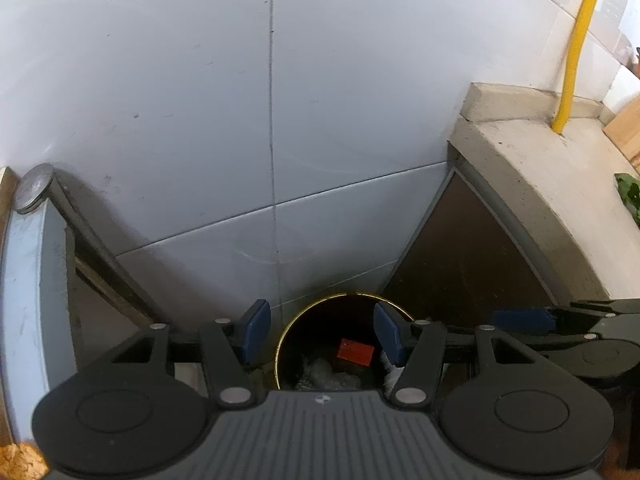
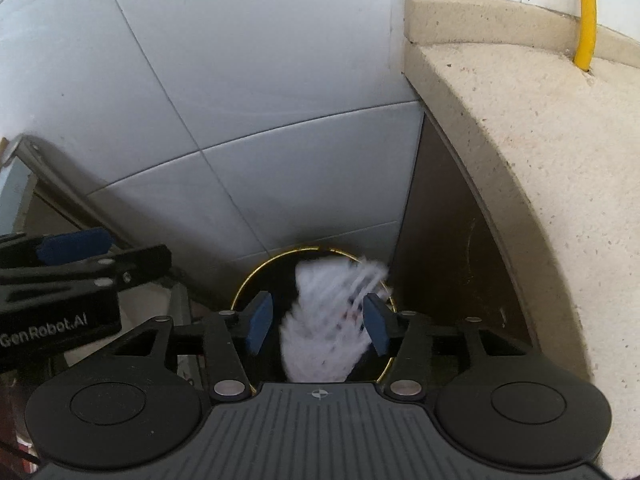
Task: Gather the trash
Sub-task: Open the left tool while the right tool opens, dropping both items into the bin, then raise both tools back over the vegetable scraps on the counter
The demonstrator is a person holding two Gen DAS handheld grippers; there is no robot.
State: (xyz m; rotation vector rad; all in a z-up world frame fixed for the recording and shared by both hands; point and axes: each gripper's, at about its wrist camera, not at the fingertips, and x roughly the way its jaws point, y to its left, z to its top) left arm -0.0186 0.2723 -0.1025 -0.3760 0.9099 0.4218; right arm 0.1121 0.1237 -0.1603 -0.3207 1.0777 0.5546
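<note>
- Falling as a motion-blurred white shape, a crumpled piece of paper (image 2: 332,320) with faint dark and red marks lay over the mouth of the bin (image 2: 244,280), seen in the right wrist view between the two blue pads (image 2: 259,322).
- The right gripper (image 2: 318,322) stood open at about half width; the paper's right edge ran close to the right pad, and whether it touched could not be told.
- The bin was round and dark with a thin gold rim, and it stood on the floor against the white tiled wall (image 2: 224,92).
- In the left wrist view the bin (image 1: 280,344) held a red box (image 1: 355,353) and some crumpled clear wrapping (image 1: 324,376).
- The left gripper (image 1: 322,332) hung above the bin, its jaws apart at about half width with nothing between them.
- The two grippers sat side by side, each visible at the edge of the other's view.
- A pale stone counter (image 2: 520,128) rose to the right of the bin, with a dark cabinet panel (image 2: 448,240) beneath it.
- A yellow pipe (image 1: 576,48) ran down the wall and met the counter top.
- A grey metal frame (image 1: 80,232) slanted down at the left.
</note>
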